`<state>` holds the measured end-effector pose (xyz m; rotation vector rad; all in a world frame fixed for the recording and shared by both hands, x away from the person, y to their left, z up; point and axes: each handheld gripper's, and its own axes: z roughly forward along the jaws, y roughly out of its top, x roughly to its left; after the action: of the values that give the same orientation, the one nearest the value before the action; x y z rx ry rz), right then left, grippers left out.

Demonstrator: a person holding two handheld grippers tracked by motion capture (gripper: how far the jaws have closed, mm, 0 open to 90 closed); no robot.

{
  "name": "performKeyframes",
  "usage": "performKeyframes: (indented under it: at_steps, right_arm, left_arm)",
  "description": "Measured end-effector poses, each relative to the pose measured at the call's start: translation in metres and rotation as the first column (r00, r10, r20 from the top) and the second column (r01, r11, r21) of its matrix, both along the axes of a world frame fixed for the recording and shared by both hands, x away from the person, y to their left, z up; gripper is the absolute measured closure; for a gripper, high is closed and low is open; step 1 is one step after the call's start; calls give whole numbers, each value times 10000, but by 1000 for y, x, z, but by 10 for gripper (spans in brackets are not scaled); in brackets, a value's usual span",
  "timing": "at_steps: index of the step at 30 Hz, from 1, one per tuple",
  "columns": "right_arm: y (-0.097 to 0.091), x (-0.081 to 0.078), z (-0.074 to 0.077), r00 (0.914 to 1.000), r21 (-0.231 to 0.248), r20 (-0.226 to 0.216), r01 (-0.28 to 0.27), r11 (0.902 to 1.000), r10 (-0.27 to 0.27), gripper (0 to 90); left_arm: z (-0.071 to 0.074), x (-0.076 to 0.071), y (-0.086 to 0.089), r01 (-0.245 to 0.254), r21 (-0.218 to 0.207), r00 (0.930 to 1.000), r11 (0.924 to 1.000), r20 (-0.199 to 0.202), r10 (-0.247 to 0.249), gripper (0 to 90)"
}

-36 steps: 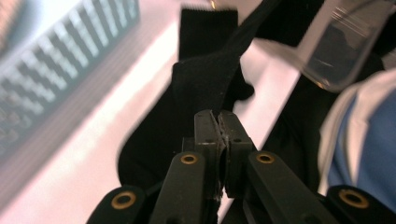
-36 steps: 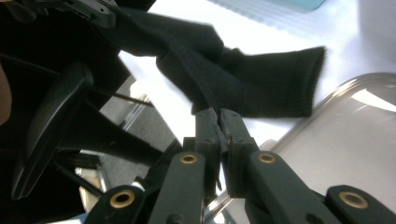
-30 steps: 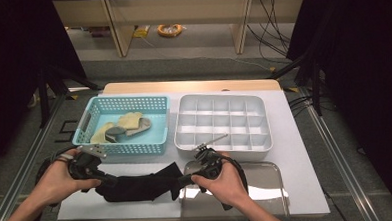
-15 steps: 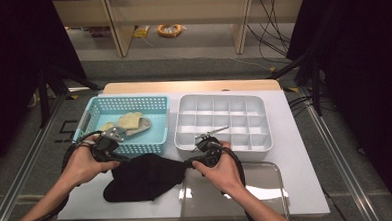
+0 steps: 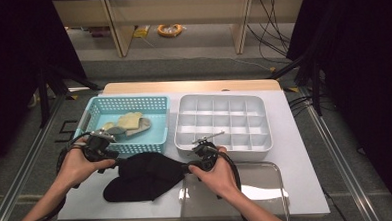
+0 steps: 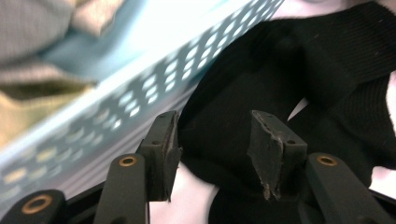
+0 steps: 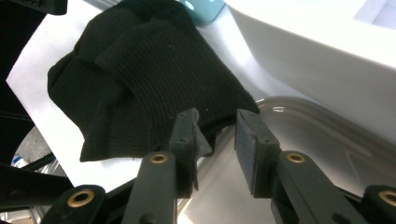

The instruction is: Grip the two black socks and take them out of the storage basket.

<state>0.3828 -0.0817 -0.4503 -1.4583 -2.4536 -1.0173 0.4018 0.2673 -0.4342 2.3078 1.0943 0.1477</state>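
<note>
A black sock lies folded in a loose heap on the white table top, between my two grippers. My left gripper sits at the sock's left end, just in front of the blue basket. Its jaws have just been opening. In the left gripper view they stand apart over the sock, pads off the cloth. My right gripper is at the sock's right end, and its jaws have just been opening too. In the right gripper view the sock's edge lies beside one pad, not pinched.
The blue basket holds a few pale and grey socks. A white compartment box stands to its right. A clear tray lies at the front right, under my right hand.
The sock was stretched between both shut grippers. Both have let go, and it now lies bunched on the table. Both hands moved a little away from the table's near edge.
</note>
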Motion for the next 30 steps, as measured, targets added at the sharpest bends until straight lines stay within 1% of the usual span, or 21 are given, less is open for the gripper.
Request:
performKeyframes:
  at_steps: [1,2,3,4,5,6,7,9,11,12,13,15,17,18,19,20,21,24,27,29,30]
  right_arm:
    - [2,-1,0,9999,37,-142,75,10000,-74,691]
    - [3,0,-1,10000,33,-26,-7,10000,7,682]
    - [4,-1,-1,9999,25,-119,92,10000,-91,674]
    - [6,0,-1,9999,37,-141,97,9999,-96,666]
    - [7,0,-1,9997,60,-222,86,9999,-85,657]
    - [8,0,-2,9999,8,-143,59,10000,-58,650]
    - [10,0,-3,9996,-63,-241,125,9999,-126,643]
    - [13,1,-4,9994,-7,-319,102,9999,-102,628]
    - [17,2,-5,9997,-21,-213,107,9999,-108,614]
    - [19,1,-5,9994,-30,-300,144,9999,-145,614]
    - [20,1,-5,9995,-116,-265,182,9998,-185,615]
    - [23,1,-6,10000,-243,-67,21,9997,-22,630]
    - [26,0,-6,9998,-396,-187,13,9992,-20,657]
    - [27,0,-7,9998,-488,-188,1,9988,-10,679]
    - [27,1,-9,9997,-677,-44,-229,9974,227,708]
    - [26,2,-10,9978,-737,271,-579,9956,600,737]
    - [29,-1,-10,9998,-815,-217,-35,9967,17,755]
    - [29,0,-14,9995,-1036,-133,-301,9942,288,829]
    - [29,-1,-15,9996,-1067,-128,-257,9940,244,872]
    - [28,-1,-14,9996,-1106,-163,-242,9936,225,893]
    - [29,-2,-13,9996,-1192,-261,-84,9928,53,898]
  left_arm:
    - [-4,0,3,-145,15,9998,9999,-151,145,515]
    - [-7,1,4,-137,7,9995,9999,-300,137,511]
    - [-11,1,7,-97,179,9984,9998,-551,107,506]
    - [-13,2,8,-82,201,9972,9998,-746,97,503]
    - [-18,2,7,-254,89,9957,9996,-893,261,495]
    - [-21,3,7,-300,113,9952,9995,-933,309,495]
    - [-24,4,7,-199,241,9945,9995,-1027,222,495]
    - [-29,4,3,-145,290,9935,9995,-1126,176,498]
    - [-34,4,-2,89,371,9928,9993,-1199,-44,517]
    - [-35,4,-4,138,384,9935,9992,-1136,-94,525]
    - [-35,4,-6,215,549,9945,9983,-1039,-157,534]
    - [-34,3,-9,163,561,9959,9983,-899,-112,565]
    - [-34,2,-11,283,891,9970,9956,-747,-216,601]
    - [-34,1,-15,298,1157,9979,9928,-614,-228,618]
    - [-34,0,-17,299,1336,9987,9906,-450,-240,638]
    - [-34,-1,-19,240,1447,9993,9892,-331,-194,657]
    - [-34,-2,-20,275,1603,9994,9867,-244,-239,665]
    - [-34,-3,-24,309,1936,9995,9806,4,-316,715]
    - [-33,-4,-26,379,2113,9991,9767,107,-410,777]
    - [-34,-5,-27,260,2083,9994,9777,177,-303,812]
    - [-34,-5,-27,122,2026,9997,9792,205,-167,827]
